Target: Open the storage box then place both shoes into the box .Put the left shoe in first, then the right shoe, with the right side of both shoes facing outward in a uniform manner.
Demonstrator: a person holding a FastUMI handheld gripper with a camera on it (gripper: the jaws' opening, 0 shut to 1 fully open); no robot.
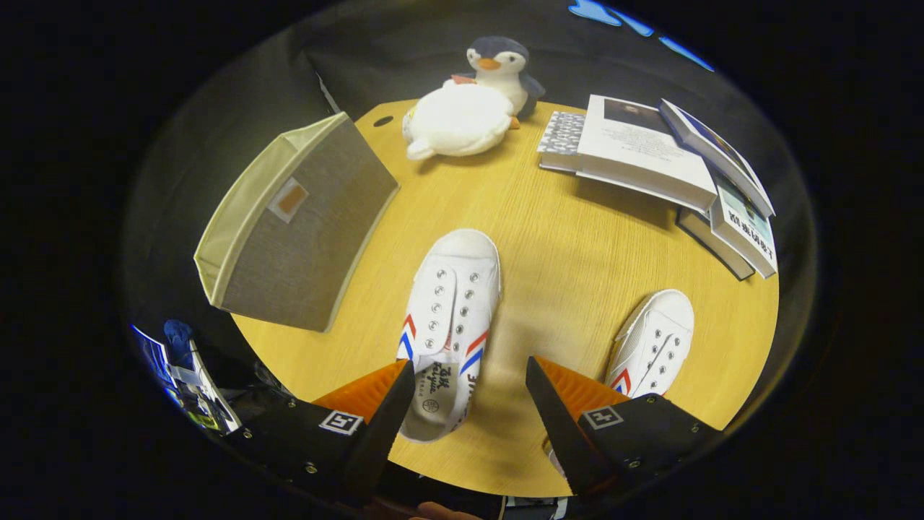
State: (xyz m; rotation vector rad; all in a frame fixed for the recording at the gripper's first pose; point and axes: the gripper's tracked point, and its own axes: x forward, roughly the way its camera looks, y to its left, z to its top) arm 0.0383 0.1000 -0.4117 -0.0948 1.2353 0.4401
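Note:
Two white canvas shoes with red and blue stripes lie on a round wooden table [570, 274], toes pointing away from me. One shoe [449, 325] lies between and just ahead of my fingers, its heel close to the left finger. The other shoe [652, 341] sits beyond the right finger, partly hidden behind it. A grey fabric storage box with a cream lining [299, 224] stands to the left of the shoes, its top open. My gripper [469, 383] hovers above the table, open, with nothing between its fingers.
A white plush toy [458, 119] and a plush penguin [502, 68] sit at the table's far edge. A pile of books [664, 162] lies at the far right. Bare tabletop lies between the two shoes.

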